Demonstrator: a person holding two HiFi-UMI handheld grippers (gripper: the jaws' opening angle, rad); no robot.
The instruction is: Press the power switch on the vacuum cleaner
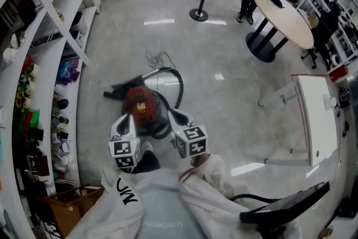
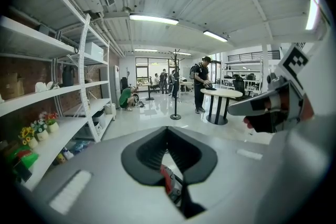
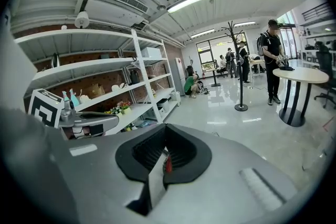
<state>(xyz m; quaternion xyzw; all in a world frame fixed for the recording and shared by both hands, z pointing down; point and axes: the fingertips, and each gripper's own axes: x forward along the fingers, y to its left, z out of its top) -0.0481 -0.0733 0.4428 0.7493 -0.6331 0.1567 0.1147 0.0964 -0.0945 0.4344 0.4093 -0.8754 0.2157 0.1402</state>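
Jaws, left gripper (image 2: 167, 138): closed to a thin slit, nothing held. A red sliver of the vacuum (image 1: 142, 104) shows through the slit.
Shelves (image 1: 50, 64): well left of vacuum.
Vacuum: red canister on the floor (image 1: 224, 98), between both grippers' tips. Its black hose (image 1: 180, 87) loops to its right.
Jaws, right gripper (image 3: 165, 134): likewise closed, empty, at vacuum's right side.
Round table (image 1: 285, 19): far right, beyond vacuum.
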